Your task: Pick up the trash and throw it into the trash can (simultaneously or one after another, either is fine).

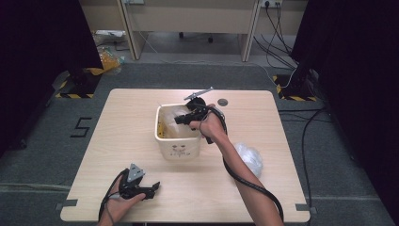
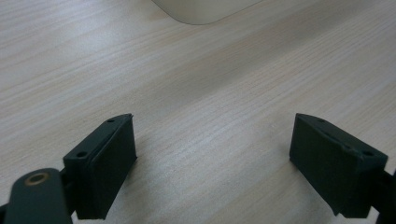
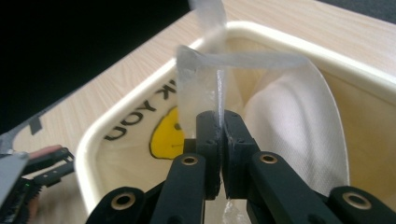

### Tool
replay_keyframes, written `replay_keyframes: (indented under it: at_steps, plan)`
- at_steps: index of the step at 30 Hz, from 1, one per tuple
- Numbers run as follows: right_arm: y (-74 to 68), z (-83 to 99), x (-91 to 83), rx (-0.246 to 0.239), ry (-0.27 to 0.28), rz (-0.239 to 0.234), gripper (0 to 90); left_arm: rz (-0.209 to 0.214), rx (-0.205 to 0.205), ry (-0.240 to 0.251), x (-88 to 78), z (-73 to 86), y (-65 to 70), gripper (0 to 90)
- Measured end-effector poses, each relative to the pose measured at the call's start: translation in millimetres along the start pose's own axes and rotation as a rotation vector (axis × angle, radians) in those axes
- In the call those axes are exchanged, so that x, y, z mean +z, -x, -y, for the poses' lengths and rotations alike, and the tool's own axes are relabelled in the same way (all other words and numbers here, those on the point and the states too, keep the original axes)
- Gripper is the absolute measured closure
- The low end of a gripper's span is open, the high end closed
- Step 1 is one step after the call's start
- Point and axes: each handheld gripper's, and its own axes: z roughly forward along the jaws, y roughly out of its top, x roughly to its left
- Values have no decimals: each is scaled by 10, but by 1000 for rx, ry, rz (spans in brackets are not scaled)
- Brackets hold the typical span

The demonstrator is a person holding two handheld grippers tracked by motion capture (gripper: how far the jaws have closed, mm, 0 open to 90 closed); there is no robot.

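Observation:
A cream bin (image 1: pixel 181 148) stands in the middle of the wooden table (image 1: pixel 141 103). A thin see-through plastic bag (image 1: pixel 175 114) hangs into it. My right gripper (image 1: pixel 182 118) is over the bin's opening, shut on a fold of that bag. In the right gripper view the jaws (image 3: pixel 222 126) pinch the plastic bag (image 3: pixel 289 112) inside the bin's rim (image 3: pixel 140 100), above a yellow smiley print on the inner wall. My left gripper (image 1: pixel 155 187) rests low at the table's front left, open, with nothing between its jaws (image 2: pixel 215 158).
A crumpled clear plastic bundle (image 1: pixel 249 155) lies on the table to the right of the bin. The bin's base (image 2: pixel 205 9) shows at the top of the left gripper view. Dark curtains and cables surround the table.

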Motion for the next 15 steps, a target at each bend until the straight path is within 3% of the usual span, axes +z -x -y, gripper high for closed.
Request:
replay_keyframes:
  at_steps: [7, 15]
  plan:
    - [32, 48, 52, 5, -34, 6, 846, -1, 2, 1, 0, 0, -1, 136]
    - [50, -12, -189, 29, 39, 7, 697, 0, 0, 1, 0, 1, 0, 136]
